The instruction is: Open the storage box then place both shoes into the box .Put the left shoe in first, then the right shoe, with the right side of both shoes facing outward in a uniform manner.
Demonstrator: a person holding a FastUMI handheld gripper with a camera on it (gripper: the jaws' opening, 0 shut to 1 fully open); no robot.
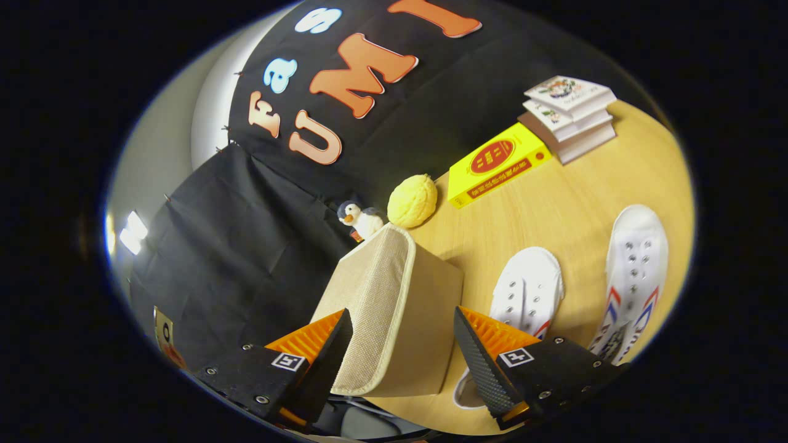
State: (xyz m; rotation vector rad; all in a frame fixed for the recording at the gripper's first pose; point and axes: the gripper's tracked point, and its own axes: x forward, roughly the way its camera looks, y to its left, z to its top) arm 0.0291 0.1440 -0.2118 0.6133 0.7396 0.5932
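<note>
The storage box (394, 307), a beige fabric one with a pale trimmed edge, stood on the wooden table (572, 203) between the gripper's (403, 347) two fingers, its lid lying shut over the top. The fingers were spread wide, one on either side of the box, and neither pressed on it; the left finger (326, 344) lay close against the lid's edge, while the right one (477, 357) stood a little apart from the box's side. Just beside the box, past the right finger, lay a white shoe (529, 292) with its heel partly hidden behind that finger. A second white shoe (634, 277), with red and blue stripes on its side, lay further out, near the first but not touching it. Beyond the box, at the far edge of the table, a small toy penguin (362, 218) stood against the black cloth wall (246, 246), and a round yellow ball (412, 200) sat just beside it. Further along the table lay a yellow book (495, 165), and next to that a stack of white books (569, 117). The box stood between the fingers and the penguin, hiding the toy's lower part.
</note>
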